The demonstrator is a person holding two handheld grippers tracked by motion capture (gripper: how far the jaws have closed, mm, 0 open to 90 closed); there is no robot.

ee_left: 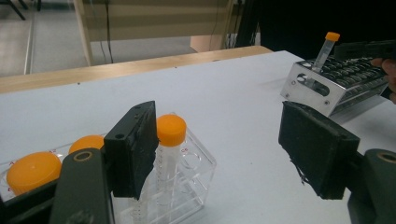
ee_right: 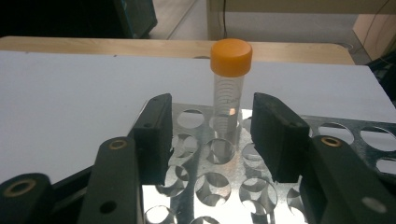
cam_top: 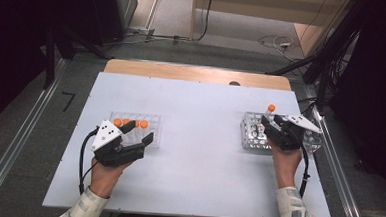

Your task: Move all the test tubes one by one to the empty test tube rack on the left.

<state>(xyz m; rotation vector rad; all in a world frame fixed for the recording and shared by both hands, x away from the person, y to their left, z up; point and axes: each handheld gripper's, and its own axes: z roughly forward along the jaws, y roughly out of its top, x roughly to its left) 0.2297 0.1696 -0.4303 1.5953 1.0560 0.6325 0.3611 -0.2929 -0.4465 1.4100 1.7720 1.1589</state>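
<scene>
A clear plastic rack [cam_top: 155, 120] at the table's left holds several orange-capped tubes [cam_top: 130, 122]. My left gripper [cam_top: 140, 132] hovers at its near right corner, open. In the left gripper view my left gripper [ee_left: 224, 140] has one capped tube [ee_left: 170, 140] just beside the left jaw's inner face, untouched by the right jaw. A metal rack [cam_top: 252, 140] at the right holds one orange-capped tube [cam_top: 270, 110] upright. My right gripper [cam_top: 270, 121] sits over that rack. In the right gripper view my right gripper [ee_right: 210, 135] is open, and the tube [ee_right: 229, 79] stands just past the jaw tips, in line with the gap.
The white tabletop [cam_top: 199, 139] stretches between the two racks, with a wooden strip [cam_top: 198, 72] along its far edge. In the left gripper view the metal rack [ee_left: 317, 88] with its tube [ee_left: 327, 46] lies far right. Cables run across the floor beyond the table.
</scene>
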